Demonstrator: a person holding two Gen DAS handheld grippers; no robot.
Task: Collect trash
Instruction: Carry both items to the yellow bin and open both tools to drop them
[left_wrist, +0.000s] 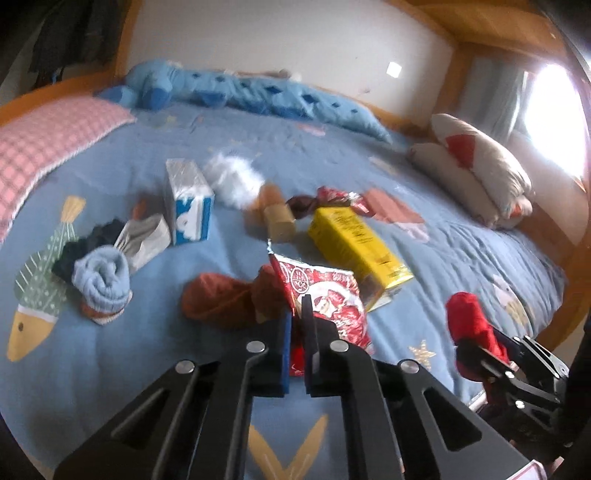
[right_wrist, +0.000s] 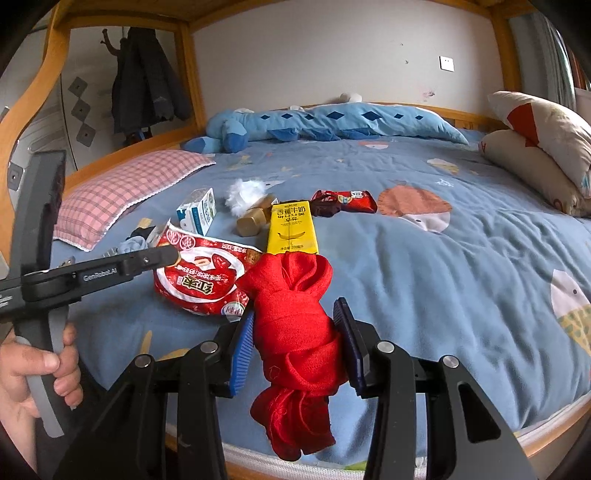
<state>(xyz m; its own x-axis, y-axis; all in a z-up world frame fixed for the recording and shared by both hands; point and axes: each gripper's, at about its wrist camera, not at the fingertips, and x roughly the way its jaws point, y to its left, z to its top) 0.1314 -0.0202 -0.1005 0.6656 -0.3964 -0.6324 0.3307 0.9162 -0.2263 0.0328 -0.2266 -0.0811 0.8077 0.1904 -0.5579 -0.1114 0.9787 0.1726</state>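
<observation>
My left tongs (left_wrist: 297, 314) clamp red snack wrapper (left_wrist: 325, 295) at near corner, long axis running away; right tongs (right_wrist: 295, 332) grip red cloth (right_wrist: 295, 325).

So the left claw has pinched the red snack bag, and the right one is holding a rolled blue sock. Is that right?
Not quite. The right gripper holds a red cloth bundle, not a blue sock, as the right wrist view shows. The left gripper is indeed pinched on the red snack bag.
</observation>
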